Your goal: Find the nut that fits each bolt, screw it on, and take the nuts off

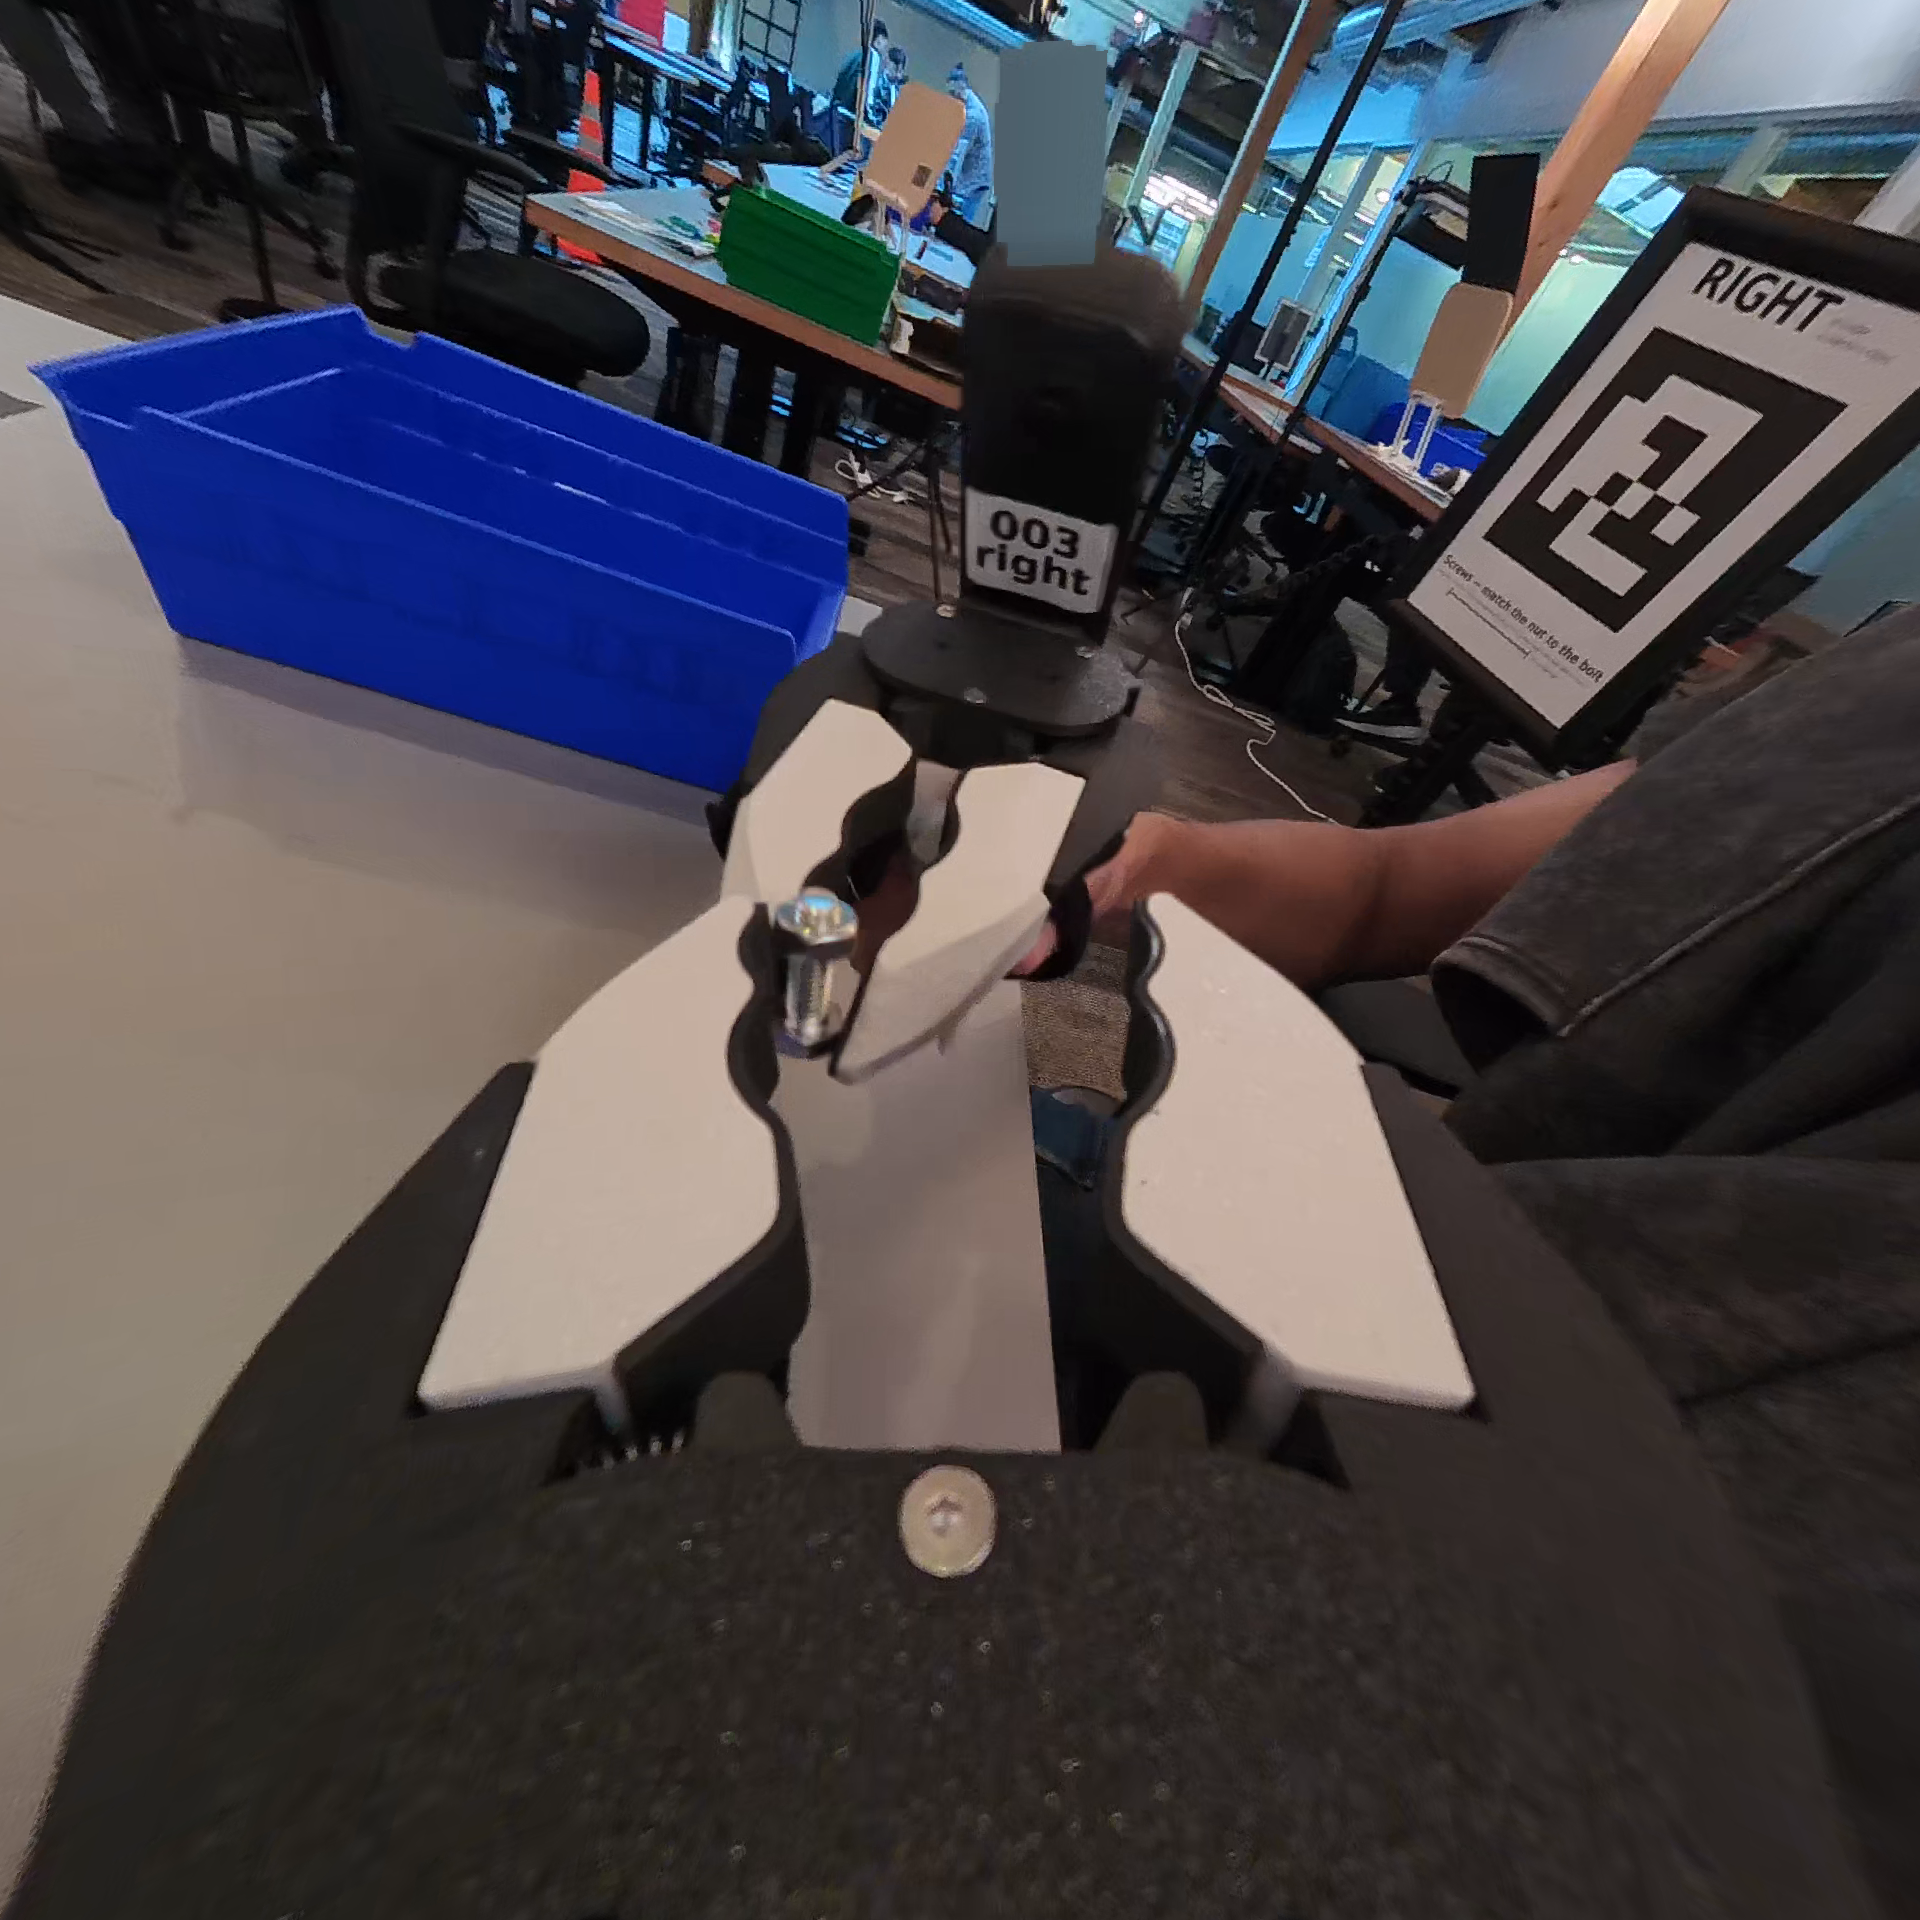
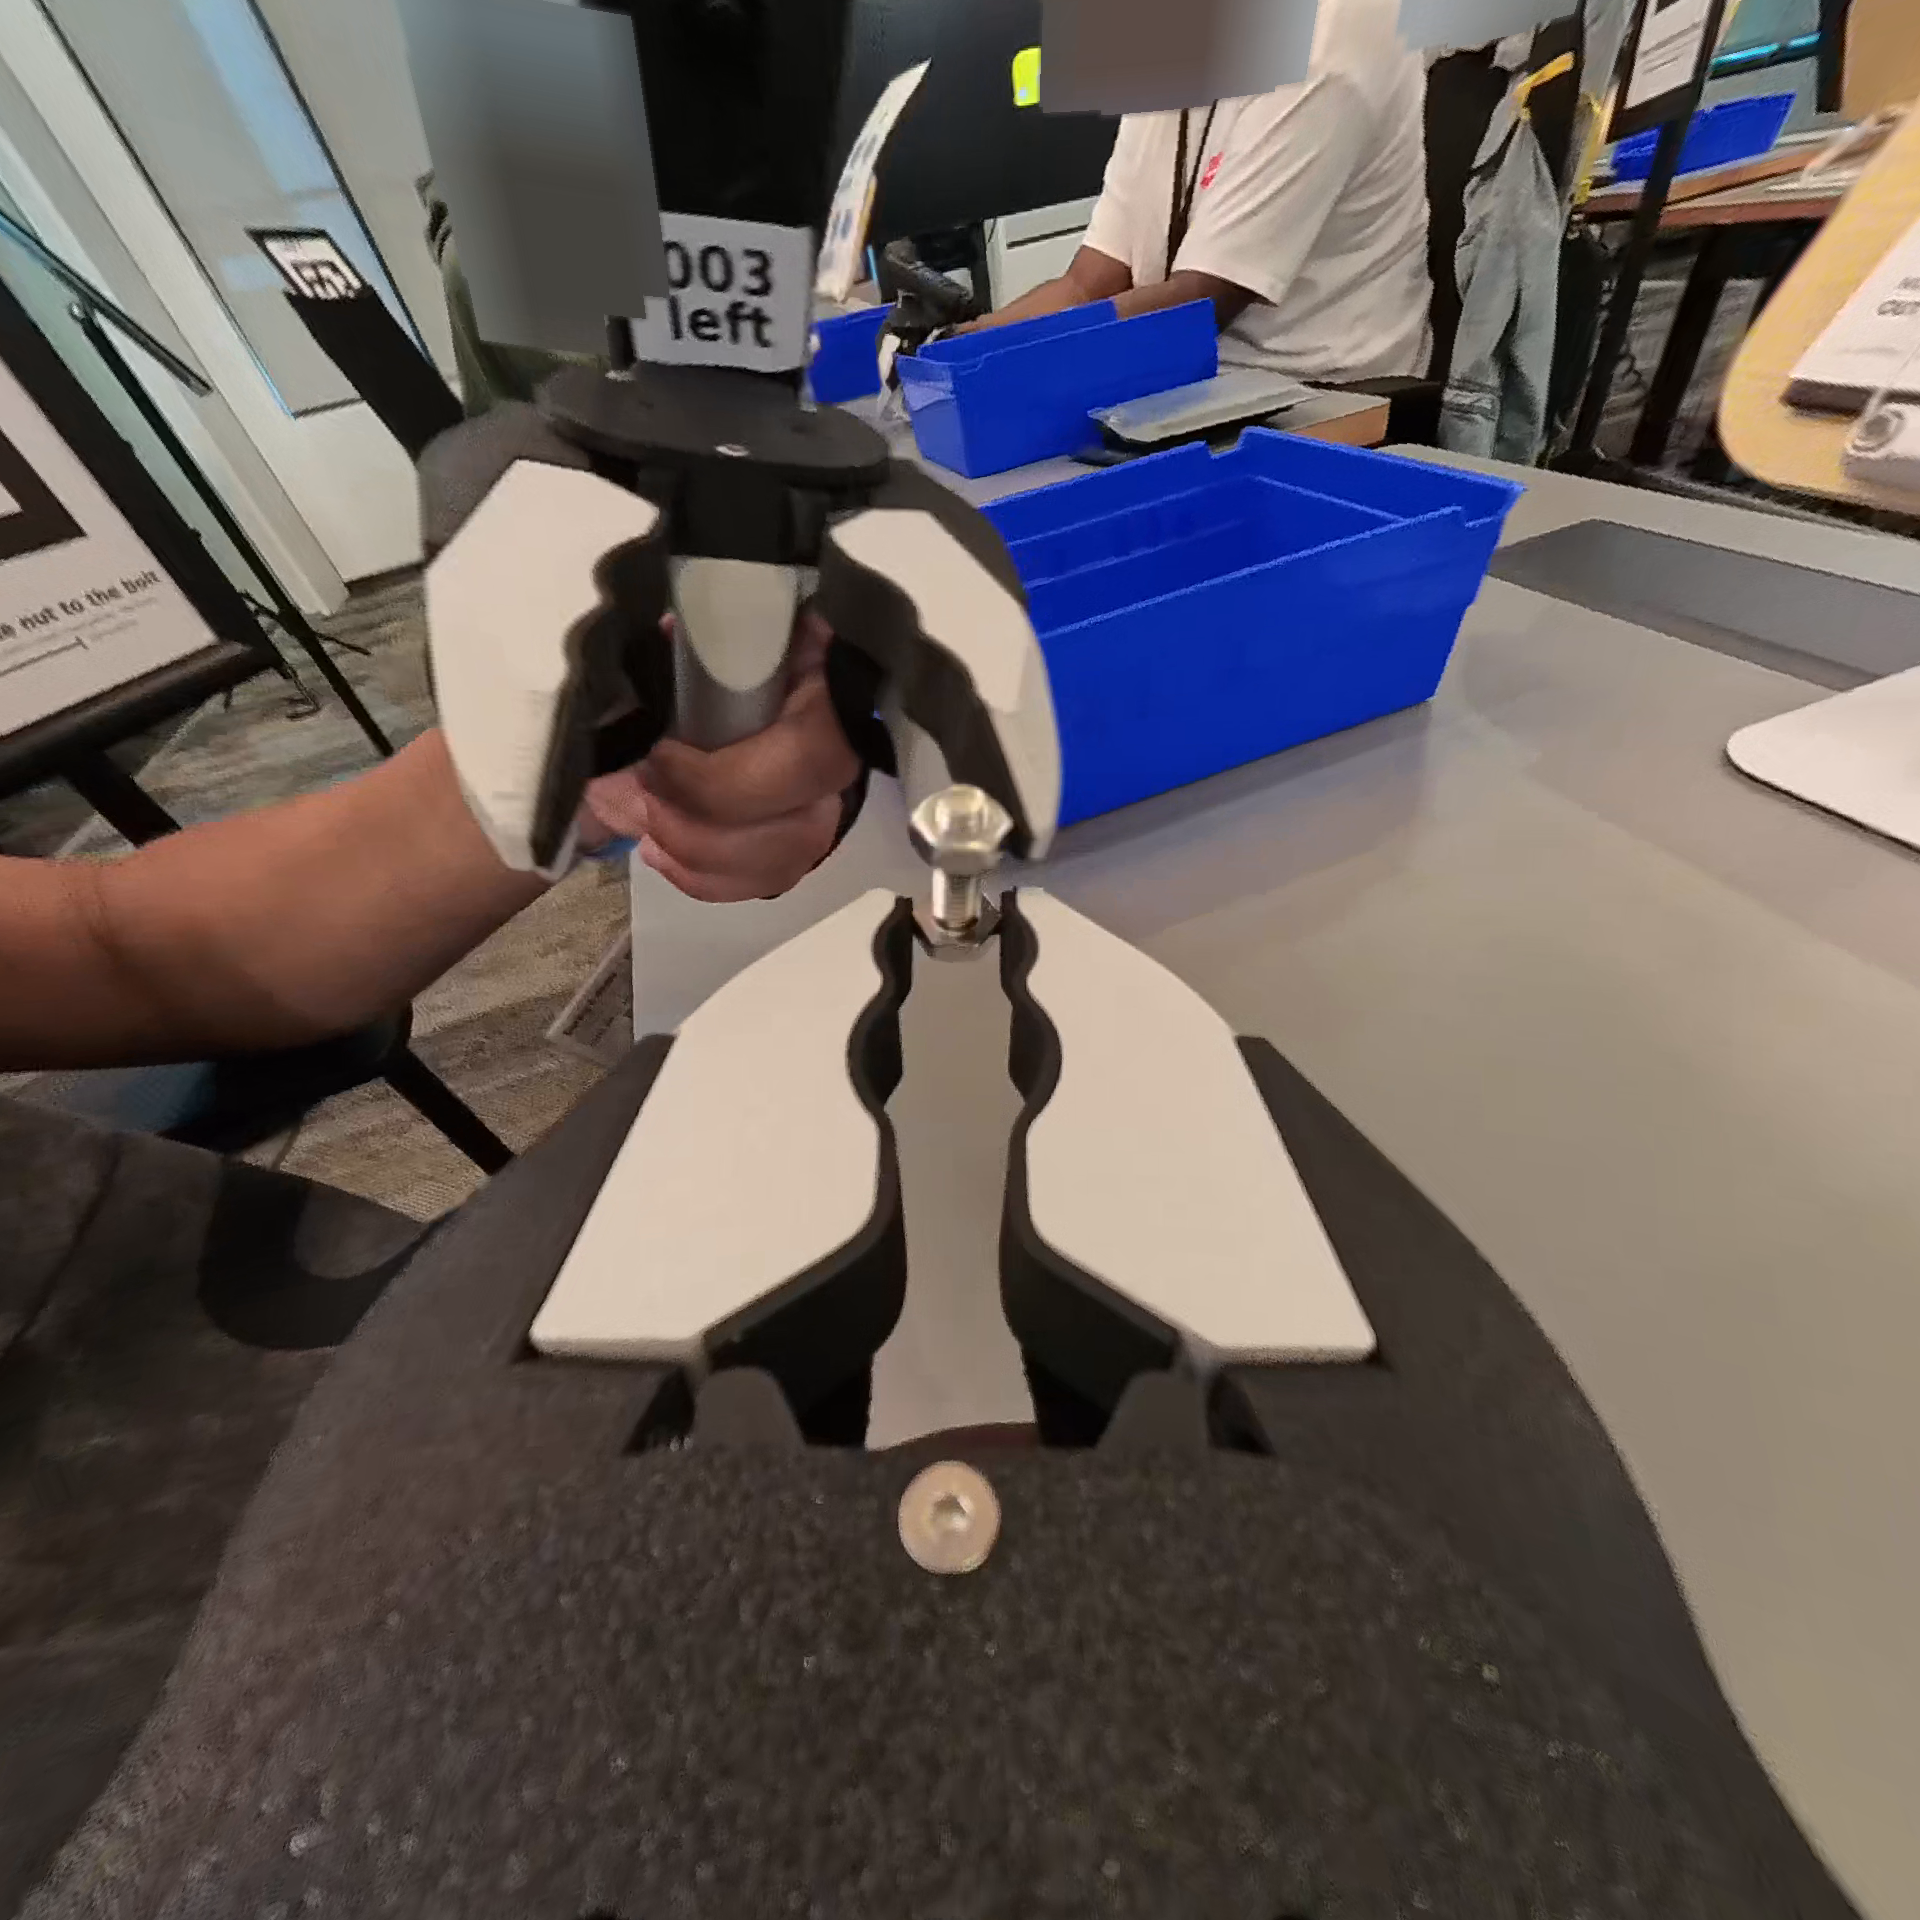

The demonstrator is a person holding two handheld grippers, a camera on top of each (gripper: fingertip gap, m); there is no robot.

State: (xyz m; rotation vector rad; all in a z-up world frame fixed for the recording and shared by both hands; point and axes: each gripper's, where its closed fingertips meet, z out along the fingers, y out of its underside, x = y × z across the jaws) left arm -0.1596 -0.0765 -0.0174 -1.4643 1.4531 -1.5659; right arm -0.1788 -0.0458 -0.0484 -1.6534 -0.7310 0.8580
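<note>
The bolt (image 2: pixel 956 847) stands upright in mid-air w/ its head on top, and a nut (image 2: pixel 956 928) sits on the lower end of the thread. Right hand-held gripper (image 2: pixel 956 920) is clamped on that nut at its very tips. Left hand-held gripper (image 1: pixel 966 935) has its fingers spread wide, with only the tip of one finger (image 1: pixel 665 1049) beside the bolt (image 1: pixel 812 971); looks like it's touching the head, but the angle's poor so can't say for sure. All this hangs just over the near edge of the grey counter (image 2: pixel 1455 1039), w/ a blue bin (image 2: pixel 1247 623) behind it.
</note>
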